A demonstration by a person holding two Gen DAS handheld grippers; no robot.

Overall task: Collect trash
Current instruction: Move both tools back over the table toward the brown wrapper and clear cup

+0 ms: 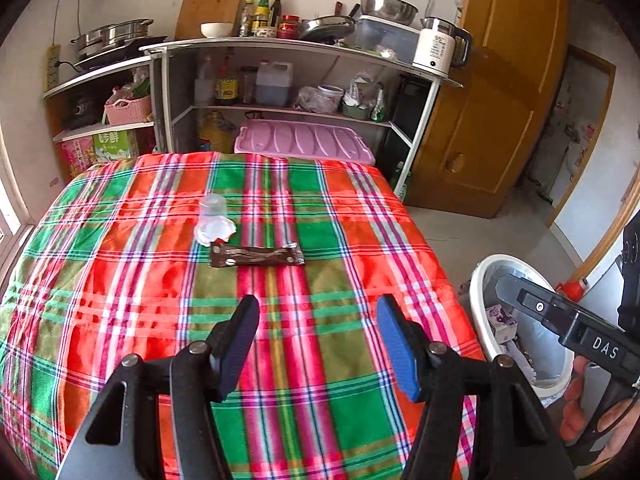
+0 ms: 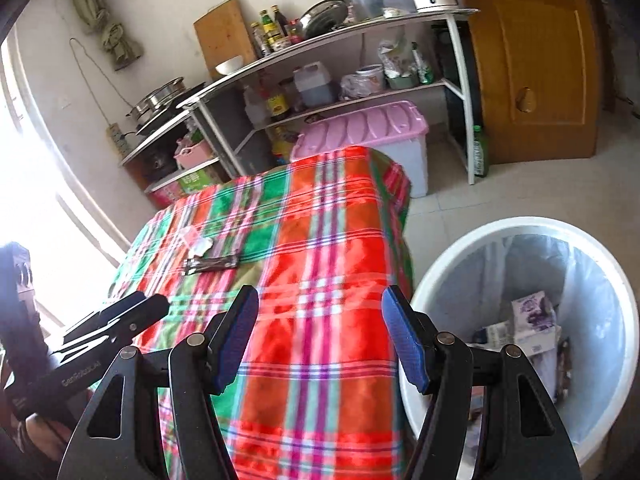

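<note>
A brown snack wrapper [image 1: 256,256] [image 2: 212,263] lies flat in the middle of the plaid tablecloth [image 1: 120,280]. Just behind it sit a clear plastic cup [image 1: 212,208] [image 2: 190,236] and a white crumpled piece [image 1: 220,230]. My left gripper [image 1: 318,308] hangs open above the near part of the table, short of the wrapper, with nothing between its fingers. My right gripper [image 2: 320,296] is open and empty too, over the table's right edge beside the white trash bin [image 2: 520,228] [image 1: 478,280]. A purple-and-white carton [image 2: 536,312] lies in the lined bin.
Behind the table stand a metal shelf rack [image 1: 280,46] with bottles, pots and a kettle, and a pink-lidded storage box [image 1: 304,144]. A wooden door [image 1: 500,100] is at the right. Bare tiled floor [image 2: 500,192] lies around the bin. A bright window [image 2: 36,184] is on the left.
</note>
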